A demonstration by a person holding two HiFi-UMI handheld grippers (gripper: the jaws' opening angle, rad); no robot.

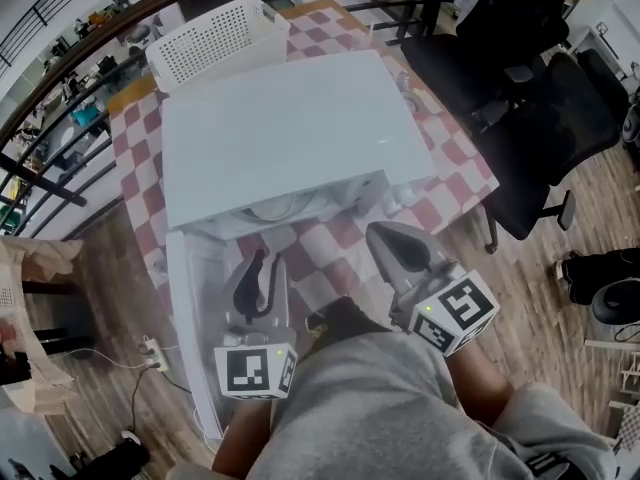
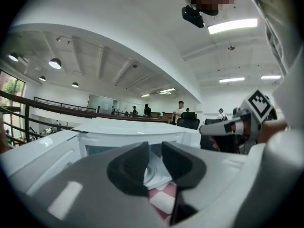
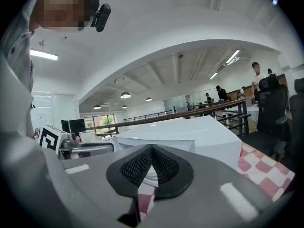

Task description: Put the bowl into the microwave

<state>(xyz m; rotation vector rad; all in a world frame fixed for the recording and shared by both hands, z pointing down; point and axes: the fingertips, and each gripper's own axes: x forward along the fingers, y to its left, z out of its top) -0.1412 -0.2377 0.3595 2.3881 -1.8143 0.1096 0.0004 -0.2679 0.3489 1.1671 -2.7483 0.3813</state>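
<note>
A white microwave [image 1: 290,133] stands on the red-and-white checked table [image 1: 450,158], its door [image 1: 190,308] swung out toward me on the left. The white bowl [image 1: 272,206] sits inside the cavity, only its front rim showing; it also shows past the jaws in the left gripper view as the bowl [image 2: 153,169]. My left gripper [image 1: 263,260] hovers in front of the opening, beside the door, its jaws a narrow gap apart with nothing between them. My right gripper [image 1: 383,236] is shut and empty, just before the microwave's right front corner.
A white slatted basket [image 1: 215,36] stands behind the microwave. Black office chairs [image 1: 545,118] crowd the table's right side. A dark railing [image 1: 60,183] runs along the left, and a power strip [image 1: 153,350] lies on the wooden floor.
</note>
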